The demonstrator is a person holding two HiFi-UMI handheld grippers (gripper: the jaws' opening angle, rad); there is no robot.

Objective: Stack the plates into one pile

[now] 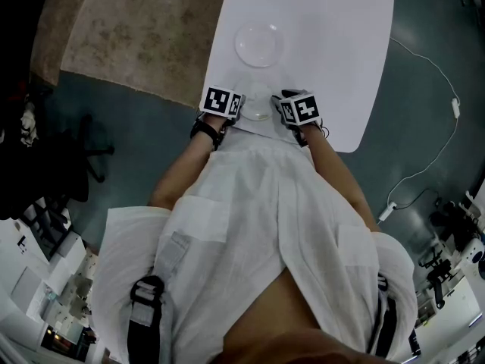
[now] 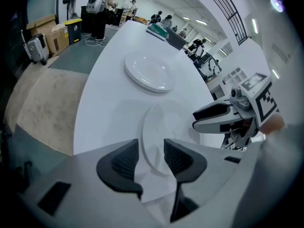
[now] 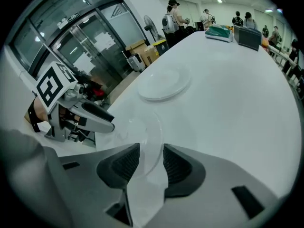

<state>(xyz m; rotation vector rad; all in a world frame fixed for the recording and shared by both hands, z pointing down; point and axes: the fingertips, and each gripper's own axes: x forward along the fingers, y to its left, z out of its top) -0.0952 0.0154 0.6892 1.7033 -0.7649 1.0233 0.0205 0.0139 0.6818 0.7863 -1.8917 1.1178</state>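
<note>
While the left gripper point(image 2: 152, 148) and right gripper point(image 3: 151, 156) hold their fingers open around the clear plate point(image 2: 168, 125) by the table's point(image 2: 109, 103) near edge, a weak pinch could drop it before the far plate point(image 2: 148, 72).

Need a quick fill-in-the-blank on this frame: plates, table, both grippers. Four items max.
1. The white table carries ____ round plates.
2. The nearer pale round plate lies ____ the left gripper and the right gripper.
3. The farther white round plate is touched by ____ gripper.
4. Both grippers' jaws are ____, each pair astride the nearer plate's rim.

Missing words: two; between; neither; open
</note>
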